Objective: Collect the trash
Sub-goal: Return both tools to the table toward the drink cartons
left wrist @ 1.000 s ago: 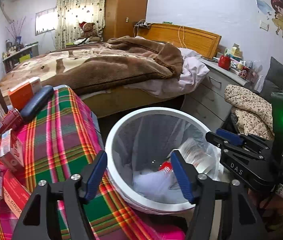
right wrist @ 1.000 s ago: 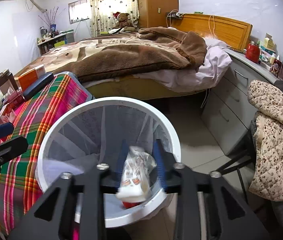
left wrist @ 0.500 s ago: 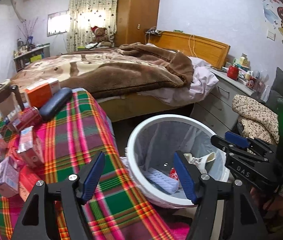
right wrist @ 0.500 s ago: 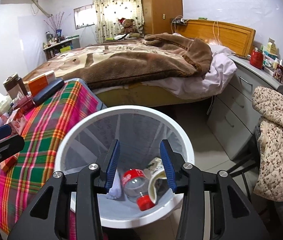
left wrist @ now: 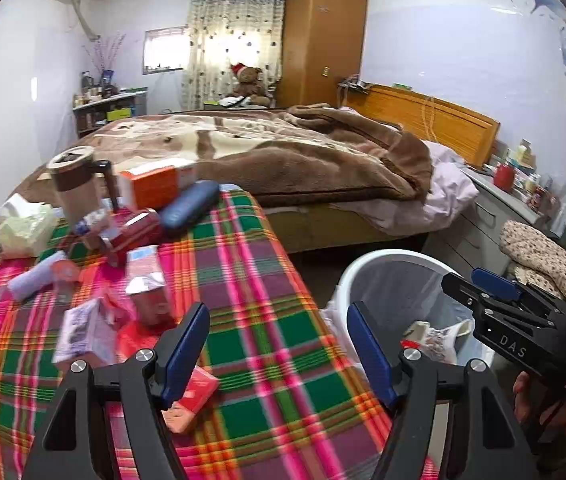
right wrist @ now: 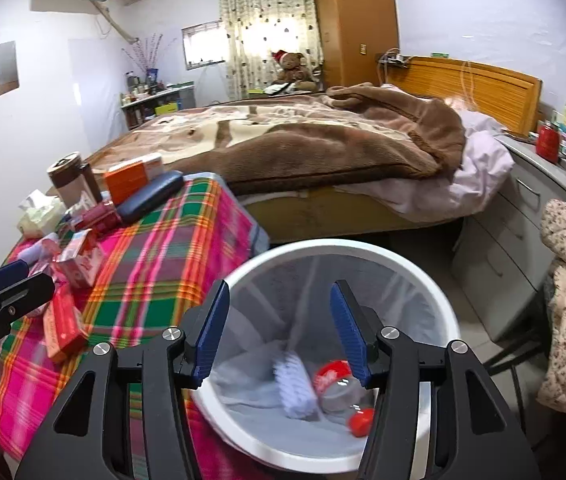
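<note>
Trash boxes [left wrist: 95,328] on plaid cloth [left wrist: 275,344] are seen just left-ahead of spread, empty left gripper [left wrist: 279,348]; right gripper [right wrist: 279,324], opening empty, is held over bin [right wrist: 435,292].

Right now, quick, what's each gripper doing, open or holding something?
Left gripper: open, holding nothing, over the plaid tablecloth.
Right gripper: jaws opening, nothing between them, above the white trash bin.
</note>
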Demonstrator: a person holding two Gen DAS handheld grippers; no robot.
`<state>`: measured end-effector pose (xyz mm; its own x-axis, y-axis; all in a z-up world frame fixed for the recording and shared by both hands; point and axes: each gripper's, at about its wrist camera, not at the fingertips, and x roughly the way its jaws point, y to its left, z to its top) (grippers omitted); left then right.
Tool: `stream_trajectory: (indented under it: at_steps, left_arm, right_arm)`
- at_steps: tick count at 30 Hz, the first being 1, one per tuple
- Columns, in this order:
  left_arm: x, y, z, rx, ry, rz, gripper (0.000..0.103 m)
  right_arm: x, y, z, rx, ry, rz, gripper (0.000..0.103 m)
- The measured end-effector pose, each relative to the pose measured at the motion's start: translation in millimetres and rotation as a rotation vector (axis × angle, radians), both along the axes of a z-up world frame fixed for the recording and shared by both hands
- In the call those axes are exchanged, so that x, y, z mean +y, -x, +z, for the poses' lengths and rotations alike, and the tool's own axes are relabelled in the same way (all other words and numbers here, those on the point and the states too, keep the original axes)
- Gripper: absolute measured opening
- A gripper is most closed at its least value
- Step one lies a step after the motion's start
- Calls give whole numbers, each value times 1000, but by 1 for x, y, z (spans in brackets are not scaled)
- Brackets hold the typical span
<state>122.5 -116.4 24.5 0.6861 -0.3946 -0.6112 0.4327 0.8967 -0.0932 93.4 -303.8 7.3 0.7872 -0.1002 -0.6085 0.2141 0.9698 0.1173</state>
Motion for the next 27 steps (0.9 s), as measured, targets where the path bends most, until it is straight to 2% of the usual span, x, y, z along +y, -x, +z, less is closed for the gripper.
stream_trajectory:
  at_steps: [7,10,19,27]
  left_arm:
    - [48,-12,-1,-1,11,104,71]
    - [65,-16,-1,-13,-8,153,71]
    - [118,-38,-29,61,-13,269,77]
    - [136,-58,-58,136,-20,306,77]
  right_arm:
    - [24,-12,5,-21,-18,49,63]
    - [34,-21,7,-26,-29,79,65]
    - [71,-51,10,-27,-59,174,65]
    - [104,-83,6,3,-59,254,66]
